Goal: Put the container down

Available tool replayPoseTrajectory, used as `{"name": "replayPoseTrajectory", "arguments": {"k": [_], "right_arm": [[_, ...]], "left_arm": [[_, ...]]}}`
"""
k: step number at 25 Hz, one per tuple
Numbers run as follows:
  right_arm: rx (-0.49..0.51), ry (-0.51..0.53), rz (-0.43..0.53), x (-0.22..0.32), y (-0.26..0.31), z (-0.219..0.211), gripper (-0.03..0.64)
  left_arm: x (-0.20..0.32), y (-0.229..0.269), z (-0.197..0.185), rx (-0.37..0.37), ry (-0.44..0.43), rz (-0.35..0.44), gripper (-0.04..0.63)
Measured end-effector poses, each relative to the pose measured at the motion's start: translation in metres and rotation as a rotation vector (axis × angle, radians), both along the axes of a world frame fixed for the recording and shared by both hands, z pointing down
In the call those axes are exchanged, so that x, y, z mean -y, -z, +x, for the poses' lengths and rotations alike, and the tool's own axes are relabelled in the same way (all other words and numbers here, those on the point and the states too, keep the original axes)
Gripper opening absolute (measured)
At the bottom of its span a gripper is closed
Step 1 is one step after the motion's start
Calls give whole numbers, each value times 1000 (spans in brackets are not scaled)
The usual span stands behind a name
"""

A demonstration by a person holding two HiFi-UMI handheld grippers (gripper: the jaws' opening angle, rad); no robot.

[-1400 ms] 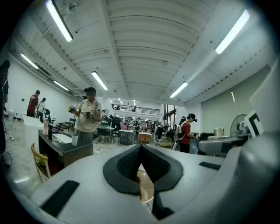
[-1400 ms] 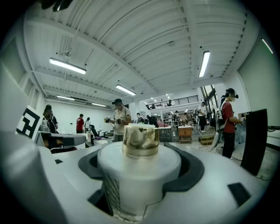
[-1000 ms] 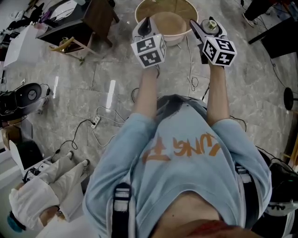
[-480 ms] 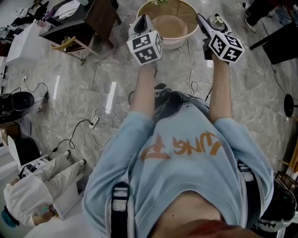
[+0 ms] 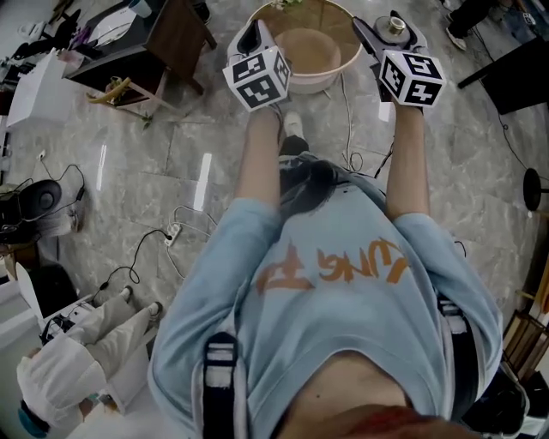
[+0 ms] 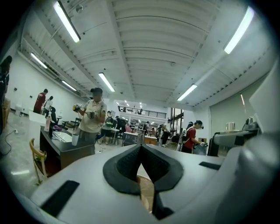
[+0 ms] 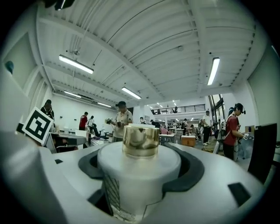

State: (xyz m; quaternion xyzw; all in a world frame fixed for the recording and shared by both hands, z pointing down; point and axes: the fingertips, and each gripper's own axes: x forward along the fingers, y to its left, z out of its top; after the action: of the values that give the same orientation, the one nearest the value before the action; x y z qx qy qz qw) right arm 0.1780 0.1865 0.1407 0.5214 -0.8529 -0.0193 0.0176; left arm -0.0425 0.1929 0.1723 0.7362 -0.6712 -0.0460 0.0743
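Note:
My right gripper (image 5: 386, 31) is shut on the container (image 5: 393, 25), a white bottle with a gold cap. It is held in the air by the right edge of a round wooden table (image 5: 326, 15). In the right gripper view the container (image 7: 139, 164) stands upright between the jaws of the right gripper (image 7: 140, 175), gold cap on top. My left gripper (image 5: 254, 36) hovers by the table's left edge. In the left gripper view the left gripper (image 6: 141, 148) is shut, pads meeting with nothing between them.
A beige bowl (image 5: 305, 50) sits on the round table. A dark desk (image 5: 163, 39) and a wooden chair (image 5: 124, 86) stand at upper left. Cables (image 5: 171, 231) run over the marble floor. A person in white (image 5: 69, 369) is at lower left.
Both grippers have moved forward to either side of the round table and bowl. The container stays held in the right one.

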Motion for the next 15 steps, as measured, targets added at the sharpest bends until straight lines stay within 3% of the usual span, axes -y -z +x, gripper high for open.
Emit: {"name": "replayPoseTrajectory", "arguments": {"k": [5, 8, 10, 15], "right_arm": [[53, -41, -6, 39, 1, 16, 368], [-45, -73, -17, 67, -4, 10, 368], [-80, -49, -1, 85, 2, -5, 368], [-13, 23, -36, 138, 0, -38, 368]], "left_arm": [[42, 9, 11, 23, -40, 16, 25], [70, 1, 9, 56, -69, -1, 25], [91, -9, 2, 43, -76, -29, 25], [142, -28, -16, 29, -69, -78, 25]]}}
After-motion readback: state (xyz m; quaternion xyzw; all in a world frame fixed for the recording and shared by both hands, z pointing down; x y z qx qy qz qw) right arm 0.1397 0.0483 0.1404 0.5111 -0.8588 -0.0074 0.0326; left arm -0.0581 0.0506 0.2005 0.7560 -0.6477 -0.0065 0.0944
